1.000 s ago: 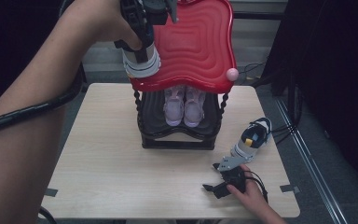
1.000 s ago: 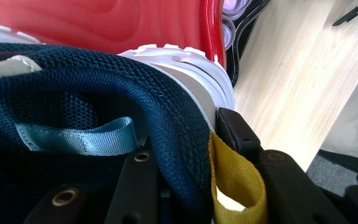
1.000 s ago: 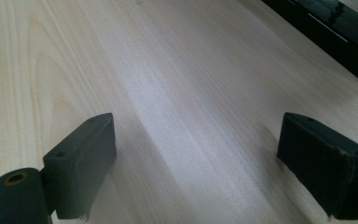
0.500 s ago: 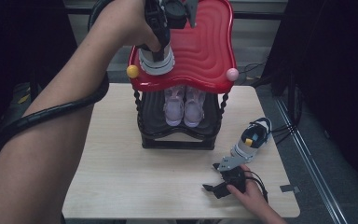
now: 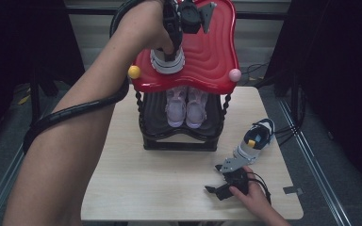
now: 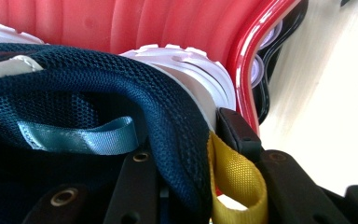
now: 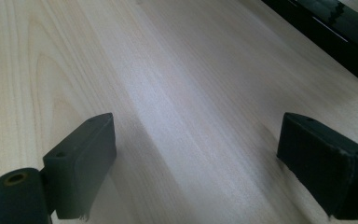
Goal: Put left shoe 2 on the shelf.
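Left gripper (image 5: 169,54) pinching navy mesh shoe (image 6: 121,93) by its heel collar atop red rack shelf (image 5: 212,52), right gripper (image 5: 219,181) with jaws spread wide over table (image 5: 160,183) in front of the rack, second shoe (image 5: 254,141) lying right of the rack

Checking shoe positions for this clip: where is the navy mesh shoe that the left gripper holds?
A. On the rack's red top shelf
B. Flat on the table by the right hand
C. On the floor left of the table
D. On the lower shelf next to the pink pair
A: in the high view the left gripper grips the navy shoe, whose white sole rests on the red top shelf, above the pink pair.
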Demonstrator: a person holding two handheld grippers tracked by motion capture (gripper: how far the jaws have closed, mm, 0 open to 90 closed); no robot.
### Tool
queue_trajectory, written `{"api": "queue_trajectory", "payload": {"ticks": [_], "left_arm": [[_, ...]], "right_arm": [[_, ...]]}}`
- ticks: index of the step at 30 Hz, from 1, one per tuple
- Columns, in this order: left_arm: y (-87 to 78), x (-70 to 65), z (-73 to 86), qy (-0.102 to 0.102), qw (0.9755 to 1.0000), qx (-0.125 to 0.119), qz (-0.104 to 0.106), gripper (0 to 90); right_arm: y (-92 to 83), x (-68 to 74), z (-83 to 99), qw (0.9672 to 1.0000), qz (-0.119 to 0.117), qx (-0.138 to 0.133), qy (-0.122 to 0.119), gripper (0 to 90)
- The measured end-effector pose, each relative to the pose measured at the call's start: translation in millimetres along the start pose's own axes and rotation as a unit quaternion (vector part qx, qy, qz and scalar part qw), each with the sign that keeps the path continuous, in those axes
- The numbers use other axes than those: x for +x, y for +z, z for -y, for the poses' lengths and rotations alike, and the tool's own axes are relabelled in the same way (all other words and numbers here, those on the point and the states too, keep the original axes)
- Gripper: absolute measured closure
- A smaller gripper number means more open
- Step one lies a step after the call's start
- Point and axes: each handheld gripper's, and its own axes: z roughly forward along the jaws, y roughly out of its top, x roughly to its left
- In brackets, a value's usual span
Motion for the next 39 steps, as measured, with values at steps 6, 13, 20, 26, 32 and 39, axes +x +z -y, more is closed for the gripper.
{"api": "queue_trajectory", "payload": {"ticks": [6,13,20,26,32,39], "left_arm": [[3.9,-0.8,-0.8,0.012,0.9999,0.009,-0.005,69.1],[4.7,-1.5,-2.6,0.014,0.9999,0.005,-0.008,68.7],[7.7,-2.9,-5.8,0.020,0.9998,0.004,-0.007,68.1],[10.4,-4.0,-7.7,0.025,0.9996,0.006,-0.011,67.7],[9.9,-5.0,-9.0,0.028,0.9995,0.006,-0.014,67.3],[10.8,-6.1,-7.7,0.033,0.9992,0.003,-0.021,66.8]], "right_arm": [[0.0,0.0,0.0,1.0000,0.000,0.000,0.000,10.8],[0.0,0.0,0.0,1.0000,0.000,0.000,0.000,10.8],[0.0,0.0,0.0,1.0000,0.000,0.000,0.000,10.8],[0.0,0.0,0.0,1.0000,0.000,0.000,0.000,10.8],[0.0,0.0,0.0,1.0000,0.000,0.000,0.000,10.8],[0.0,0.0,0.0,1.0000,0.000,0.000,0.000,10.8]]}}
